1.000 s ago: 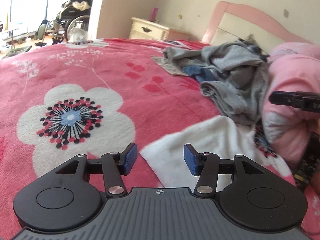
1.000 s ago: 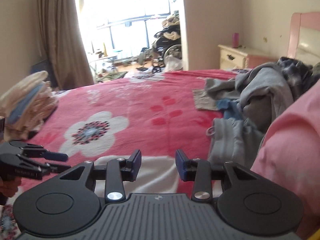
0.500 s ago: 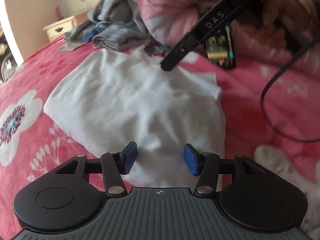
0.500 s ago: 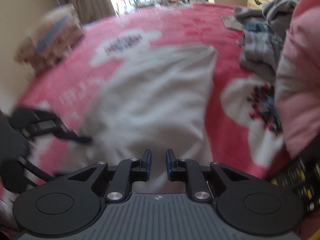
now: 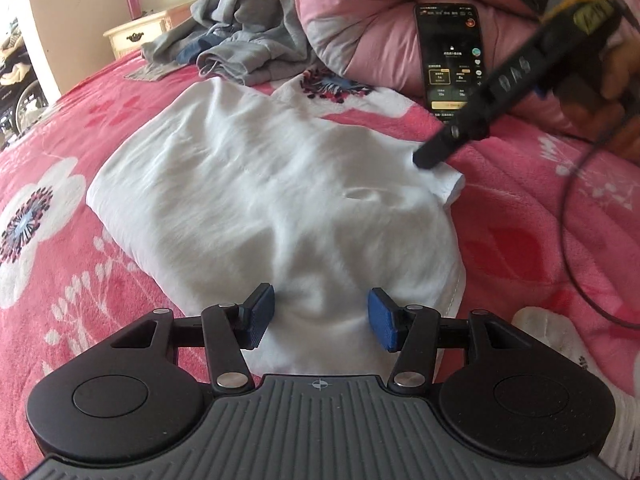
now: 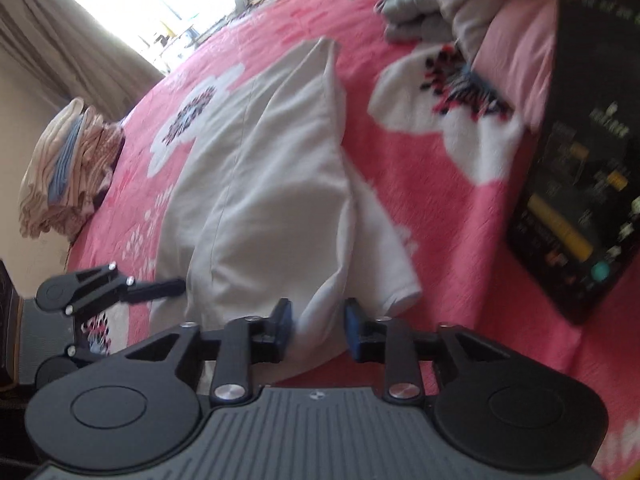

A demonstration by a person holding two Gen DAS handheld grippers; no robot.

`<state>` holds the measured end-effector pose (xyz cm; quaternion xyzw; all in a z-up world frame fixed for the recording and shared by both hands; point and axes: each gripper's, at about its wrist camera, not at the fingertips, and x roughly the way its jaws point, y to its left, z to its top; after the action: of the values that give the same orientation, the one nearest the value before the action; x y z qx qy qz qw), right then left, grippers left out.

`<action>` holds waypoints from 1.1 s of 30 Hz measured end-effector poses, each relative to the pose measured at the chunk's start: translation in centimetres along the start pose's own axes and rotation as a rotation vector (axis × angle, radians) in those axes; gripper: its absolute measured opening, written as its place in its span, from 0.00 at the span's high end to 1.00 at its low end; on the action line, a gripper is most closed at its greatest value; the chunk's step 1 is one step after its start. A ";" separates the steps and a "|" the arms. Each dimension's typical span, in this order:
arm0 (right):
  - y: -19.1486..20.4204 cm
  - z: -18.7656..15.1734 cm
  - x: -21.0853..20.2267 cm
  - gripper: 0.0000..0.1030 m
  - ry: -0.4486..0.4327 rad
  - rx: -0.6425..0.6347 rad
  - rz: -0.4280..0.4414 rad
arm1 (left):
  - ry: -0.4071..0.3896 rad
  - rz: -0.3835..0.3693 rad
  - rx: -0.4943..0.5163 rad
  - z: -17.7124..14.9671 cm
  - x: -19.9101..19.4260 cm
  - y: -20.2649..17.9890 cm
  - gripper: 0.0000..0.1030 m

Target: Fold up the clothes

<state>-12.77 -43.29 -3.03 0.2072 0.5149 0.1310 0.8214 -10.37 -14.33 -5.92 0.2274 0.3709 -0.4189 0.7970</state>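
Left wrist view, left to right: red floral bedspread (image 5: 60,272) fills the left of frame. White shirt (image 5: 260,184) lies across the centre, partly folded, wrinkled, flat on the bed. Left tool (image 5: 321,318) at bottom centre, blue pads spread apart, straddling the shirt's near edge, nothing gripped. Grey clothes pile (image 5: 248,36) upper centre, unfolded. Pink duvet (image 5: 360,20) upper right with a phone (image 5: 448,56) leaning on it. Right tool (image 5: 430,158) comes in from the upper right, tip at the shirt's sleeve corner.

Right wrist view, left to right: folded stack (image 6: 64,172) at left edge of the bed. Left tool (image 6: 176,285) lower left, tip at the shirt's edge. Shirt (image 6: 272,184) runs up the centre. Right tool (image 6: 316,326) at bottom centre, pads parted with a fold of shirt fabric between them, not clamped yet as far as I can tell. Phone (image 6: 580,200) at right, blurred.

Handling, my judgement: shirt is light, thin, very limp; no stiffness, will sag and drag on the fuzzy bedspread. Best to pinch hem or sleeve corners, both layers, one corner per tool, and lift together so the fold stays square.
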 end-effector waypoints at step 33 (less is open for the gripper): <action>5.7 10.2 5.6 0.82 0.002 -0.273 -0.214 | -0.034 -0.121 -0.281 0.7 1.0 5.3 0.47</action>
<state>-1.13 -37.97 -0.83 0.0376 0.5121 0.1118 0.8508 -5.34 -12.40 -5.97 0.0839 0.4253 -0.4141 0.8004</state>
